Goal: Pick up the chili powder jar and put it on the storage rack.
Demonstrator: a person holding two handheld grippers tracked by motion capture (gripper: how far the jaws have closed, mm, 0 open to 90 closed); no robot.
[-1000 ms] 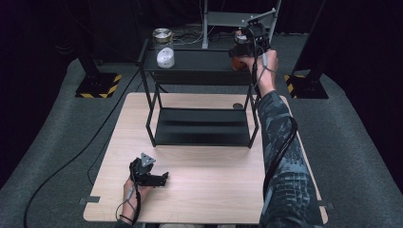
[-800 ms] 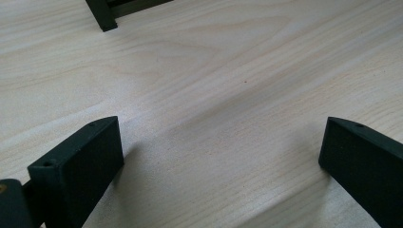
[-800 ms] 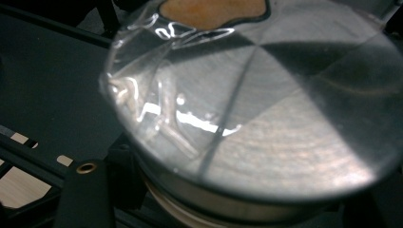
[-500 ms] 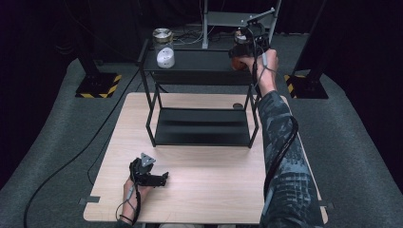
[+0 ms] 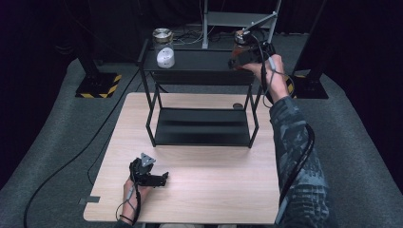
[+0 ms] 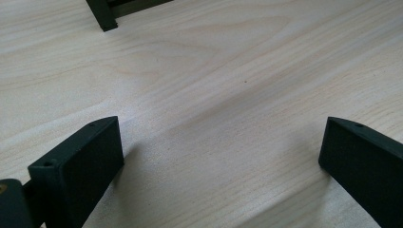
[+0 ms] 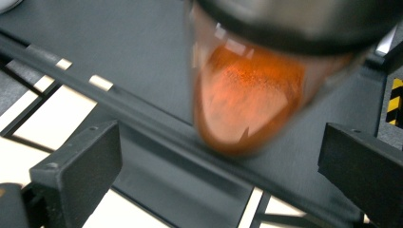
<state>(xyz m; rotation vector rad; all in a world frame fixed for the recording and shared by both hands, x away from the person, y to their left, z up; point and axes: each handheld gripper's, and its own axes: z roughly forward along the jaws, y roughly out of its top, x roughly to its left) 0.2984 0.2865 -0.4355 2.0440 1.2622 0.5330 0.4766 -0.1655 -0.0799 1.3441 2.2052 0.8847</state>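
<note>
a light wooden bench (image 5: 199, 199) carries a black two-tier metal shelf rack (image 5: 202, 128) toward its far side. on the rack's top shelf, at the right end, stands a jar of orange powder (image 7: 252, 95) with a dark metal lid; in the high view it is mostly hidden behind the right hand and shows just as a reddish shape with a silvery top. at the left end of the same shelf stands a second jar (image 5: 164, 47) with a metal lid and a white label or contents, well apart from the first.

the right tongs (image 7: 218, 156) are held up at the top shelf's right end, the arm in a patterned sleeve (image 5: 297, 156) reaching forward over the bench. in the right gripper view the two black jaws stand wide apart and hold nothing. the orange jar sits ahead of them and slightly above the gap, roughly centred between the two jaws, blurred, and not touching either one. whether its base rests flat on the shelf cannot be told from the blur.

the left tongs (image 5: 159, 179) rest low near the bench's front edge, left of centre, held in the left hand (image 5: 130, 190), with a grey three-cornered plate on top. in the left gripper view its jaws are spread wide over bare wood grain with nothing between them; a foot of the rack shows at the upper left of that view, well apart from the jaws.

a small dark round thing (image 5: 237, 106) lies on the bench behind the rack's right side, too small to identify.
</note>
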